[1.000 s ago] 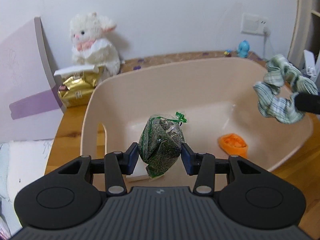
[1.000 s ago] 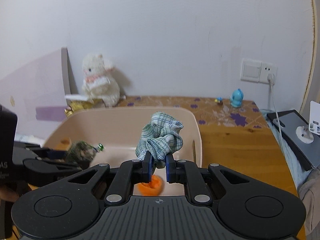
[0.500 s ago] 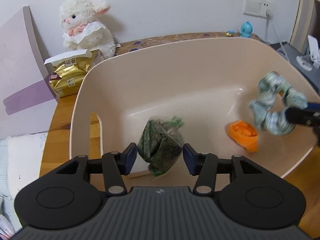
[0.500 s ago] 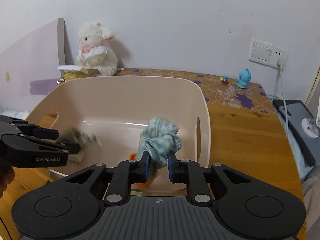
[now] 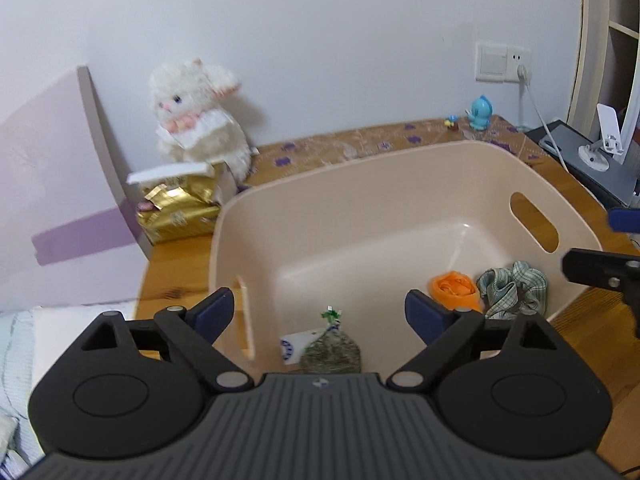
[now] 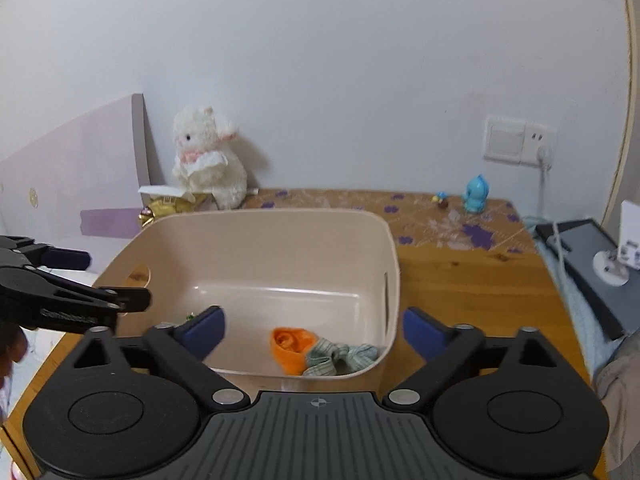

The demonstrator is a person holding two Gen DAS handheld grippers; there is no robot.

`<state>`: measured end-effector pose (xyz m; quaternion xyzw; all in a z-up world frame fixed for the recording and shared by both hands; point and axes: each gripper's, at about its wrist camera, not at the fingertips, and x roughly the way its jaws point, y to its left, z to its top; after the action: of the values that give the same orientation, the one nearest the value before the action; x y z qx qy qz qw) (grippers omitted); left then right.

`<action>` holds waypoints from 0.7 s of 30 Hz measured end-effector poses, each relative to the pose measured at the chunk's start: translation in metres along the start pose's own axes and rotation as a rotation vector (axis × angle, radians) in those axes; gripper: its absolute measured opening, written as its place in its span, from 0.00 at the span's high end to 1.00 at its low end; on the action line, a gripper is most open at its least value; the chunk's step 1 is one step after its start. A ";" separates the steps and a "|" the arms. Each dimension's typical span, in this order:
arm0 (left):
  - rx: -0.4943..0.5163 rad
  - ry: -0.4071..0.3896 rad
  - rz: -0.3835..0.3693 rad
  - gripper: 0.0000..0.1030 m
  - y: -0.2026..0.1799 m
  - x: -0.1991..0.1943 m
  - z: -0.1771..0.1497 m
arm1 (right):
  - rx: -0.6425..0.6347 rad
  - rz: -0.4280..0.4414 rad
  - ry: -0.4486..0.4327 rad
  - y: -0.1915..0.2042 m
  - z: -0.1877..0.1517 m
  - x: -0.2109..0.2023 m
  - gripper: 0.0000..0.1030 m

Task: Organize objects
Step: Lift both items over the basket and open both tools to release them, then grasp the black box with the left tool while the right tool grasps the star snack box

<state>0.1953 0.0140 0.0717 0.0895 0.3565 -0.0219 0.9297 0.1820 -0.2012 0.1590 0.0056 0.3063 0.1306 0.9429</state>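
**Both grippers open above the beige bin, three items lying inside**

A beige plastic storage bin with oval handle cut-outs [image 5: 400,184] stands on the wooden desk [image 6: 472,280], and all the loose items in view lie on its floor. The left gripper [image 5: 320,312] hovers over the bin's near left side with its blue-padded jaws opening wide; nothing is gripped between them. Below that gap, on the bin floor, lies a clear packet of dark green dried leaves with a green tie [image 5: 331,354], resting on or just beside a small white card with a blue mark [image 5: 294,346].

The right gripper [image 6: 314,328] hangs over the near right part of the bin, its jaws likewise opening and released, with no pad pressing on anything. Under it, in the bin's near right corner, a green-and-white checked fabric scrunchie [image 6: 340,356] lies crumpled on the floor, touching a small orange rose-shaped object [image 6: 290,344] just to its left. From the left wrist view the same pair sits against the bin's right wall.

Behind the bin, against the white wall, sits a white plush rabbit with a pink collar [image 6: 208,160], with a gold foil package [image 5: 176,210] beside it under a white flap. A small blue figurine [image 6: 475,199] stands far back on the desk near a wall socket [image 6: 518,140]. A pale lilac panel [image 5: 52,208] leans at the left.
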 end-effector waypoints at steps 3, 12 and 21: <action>0.000 -0.015 0.008 0.06 0.007 -0.015 -0.003 | -0.011 -0.008 -0.013 0.000 -0.003 -0.013 0.01; -0.002 -0.014 0.018 0.06 0.017 -0.040 -0.036 | -0.028 -0.015 -0.004 0.001 -0.025 -0.035 0.00; -0.021 0.036 -0.001 0.06 0.021 -0.039 -0.074 | -0.020 -0.028 0.050 -0.002 -0.056 -0.035 0.00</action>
<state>0.1195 0.0474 0.0467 0.0800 0.3736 -0.0171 0.9240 0.1228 -0.2158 0.1341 -0.0114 0.3285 0.1205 0.9367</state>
